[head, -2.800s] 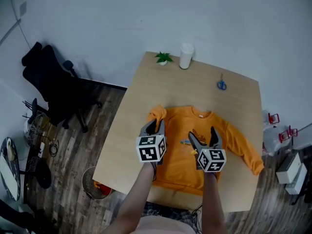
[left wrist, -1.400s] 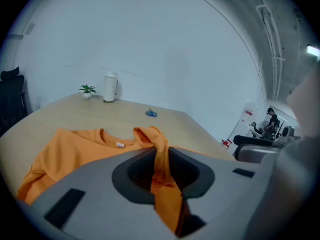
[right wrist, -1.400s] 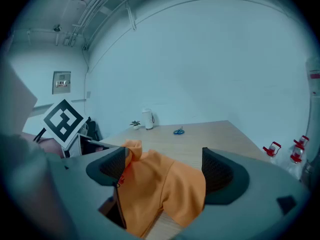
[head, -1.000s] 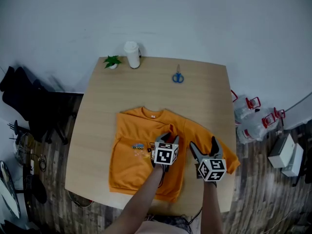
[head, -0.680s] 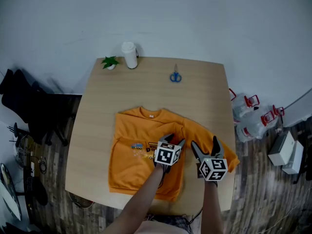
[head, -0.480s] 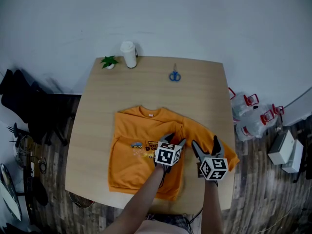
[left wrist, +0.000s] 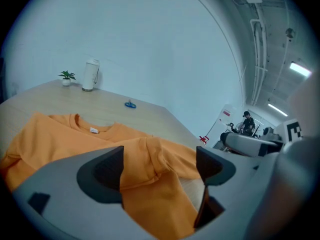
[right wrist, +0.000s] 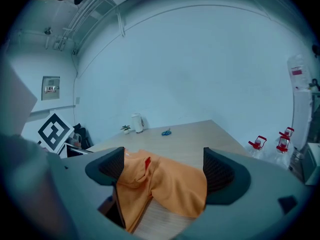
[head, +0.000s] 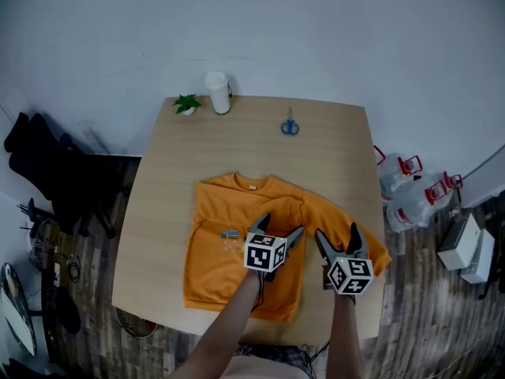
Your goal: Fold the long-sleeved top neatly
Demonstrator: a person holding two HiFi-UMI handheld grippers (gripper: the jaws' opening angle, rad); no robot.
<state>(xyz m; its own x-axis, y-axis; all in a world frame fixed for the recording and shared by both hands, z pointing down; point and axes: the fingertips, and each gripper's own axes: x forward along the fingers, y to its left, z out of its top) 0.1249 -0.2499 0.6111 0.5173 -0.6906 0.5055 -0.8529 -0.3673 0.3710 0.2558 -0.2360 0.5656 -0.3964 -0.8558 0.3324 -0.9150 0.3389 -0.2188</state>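
Observation:
An orange long-sleeved top (head: 225,251) lies flat on the wooden table (head: 331,156), neck toward the far edge. A bunched fold of cloth (head: 293,208) lies on its right half, and the right sleeve (head: 327,212) stretches toward the table's right edge. My left gripper (head: 278,227) hovers over the body near that fold. Its jaws have just been opening and hold nothing; in the left gripper view the top (left wrist: 60,139) lies under the gripper (left wrist: 159,166). My right gripper (head: 338,237) stands open just above the right sleeve (right wrist: 175,184), empty in its own view (right wrist: 165,176).
Blue scissors (head: 289,126), a white cup (head: 218,92) and a small green plant (head: 187,103) sit along the table's far edge. A black chair (head: 55,172) stands to the left. Bottles with red caps (head: 410,188) are on the floor at the right.
The left gripper came across from the top's left shoulder to its middle, then its jaws spread apart and it rose a little off the cloth. The right gripper stayed in place, open.

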